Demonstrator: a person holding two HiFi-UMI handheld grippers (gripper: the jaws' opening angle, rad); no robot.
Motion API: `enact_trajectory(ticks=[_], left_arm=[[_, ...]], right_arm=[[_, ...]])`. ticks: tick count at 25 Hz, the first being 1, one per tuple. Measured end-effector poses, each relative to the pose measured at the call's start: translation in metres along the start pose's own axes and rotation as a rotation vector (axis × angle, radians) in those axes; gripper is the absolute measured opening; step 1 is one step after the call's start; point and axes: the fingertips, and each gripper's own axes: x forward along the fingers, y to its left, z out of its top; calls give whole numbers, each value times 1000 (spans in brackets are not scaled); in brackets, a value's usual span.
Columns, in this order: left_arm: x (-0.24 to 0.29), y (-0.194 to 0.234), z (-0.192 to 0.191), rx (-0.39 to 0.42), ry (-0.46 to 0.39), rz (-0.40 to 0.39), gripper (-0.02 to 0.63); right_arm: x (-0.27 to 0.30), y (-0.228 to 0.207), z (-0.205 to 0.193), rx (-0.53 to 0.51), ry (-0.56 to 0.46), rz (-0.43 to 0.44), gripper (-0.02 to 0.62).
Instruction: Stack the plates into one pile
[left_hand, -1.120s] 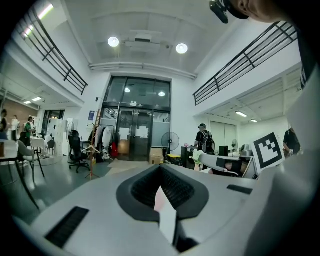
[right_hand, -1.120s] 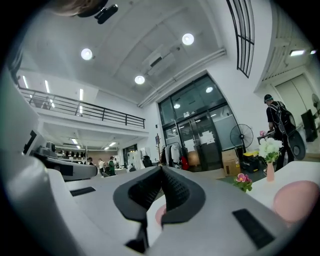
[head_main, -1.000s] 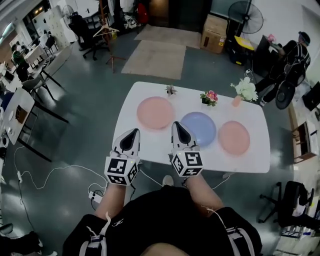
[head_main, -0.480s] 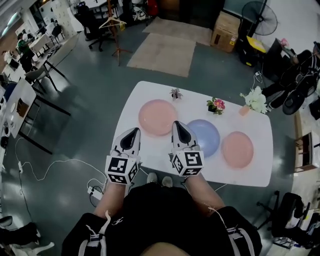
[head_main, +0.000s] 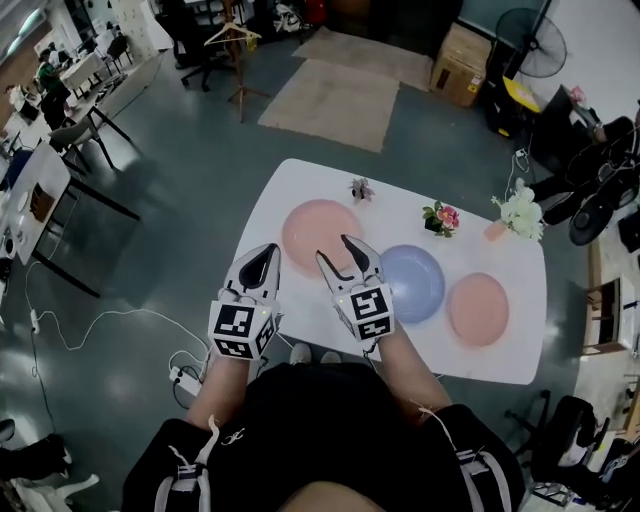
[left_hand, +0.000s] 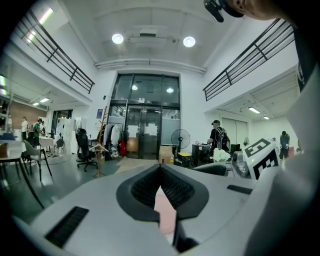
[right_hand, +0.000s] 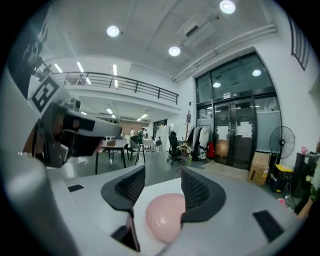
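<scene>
**A:** Where are the plates at this moment?

**B:** All three lie apart on the white table (head_main: 396, 200), and no pile is made yet. The left pink plate (head_main: 318, 228) is on the far left part. The blue plate (head_main: 415, 282) is in the middle, a little nearer. The right pink plate (head_main: 477, 309) is just beside the blue one, on its right side.

**A:** What does the right gripper (head_main: 336, 250) do?

**B:** Its jaws are opening. In the right gripper view there is a clear gap between them, and the left pink plate shows in this gap, flat on the table. The pads do not press on it. From the head view, the tips are over the near edge of this plate.

**A:** And the left gripper (head_main: 266, 256)?

**B:** It is closed and it holds nothing. In the left gripper view the two jaws meet at their tips, and only a thin strip of pink is visible behind them. From the head view, it is at the near left edge of the table, to the left of the right gripper.

**A:** Is there something more on the table?

**B:** Yes, along the far edge. There is a small plant (head_main: 361, 188), a pot with pink flowers (head_main: 441, 216), and white flowers (head_main: 520, 211) at the far right corner.
</scene>
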Motion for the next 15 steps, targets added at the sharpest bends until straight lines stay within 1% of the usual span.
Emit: enact_trajectory(ticks=[5, 10, 15], left_arm=[[-2, 24, -5, -21, 4, 50, 12], [-4, 43, -17, -42, 24, 95, 12], [-14, 56, -30, -61, 43, 140, 12]], right_arm=[[33, 19, -48, -81, 171, 120, 239], [61, 29, -111, -203, 364, 228, 244], [73, 37, -177, -334, 567, 338, 258]])
